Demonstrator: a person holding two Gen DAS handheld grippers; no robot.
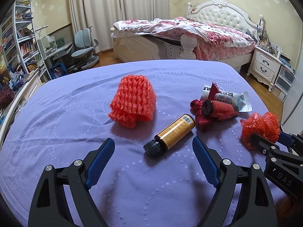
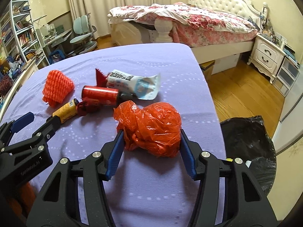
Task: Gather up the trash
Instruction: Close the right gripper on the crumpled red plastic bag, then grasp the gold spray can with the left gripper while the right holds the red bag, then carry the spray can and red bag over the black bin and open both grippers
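Trash lies on a purple-covered table (image 1: 56, 124). My right gripper (image 2: 150, 132) is shut on a crumpled orange plastic bag (image 2: 153, 126), its pads pressing both sides; the bag also shows in the left wrist view (image 1: 260, 127). My left gripper (image 1: 153, 141) is open, just short of a brown bottle with a black cap (image 1: 168, 135), which also shows in the right wrist view (image 2: 65, 112). Behind lie an orange foam net (image 1: 132, 104), a red can (image 1: 219, 109) on red wrapping, and a white wrapper (image 1: 227, 96).
A bin lined with a black bag (image 2: 248, 151) stands on the floor right of the table (image 2: 170, 198). Beyond are a bed (image 2: 189, 20), a nightstand (image 2: 265, 54), a desk chair (image 1: 85, 45) and bookshelves (image 1: 20, 43).
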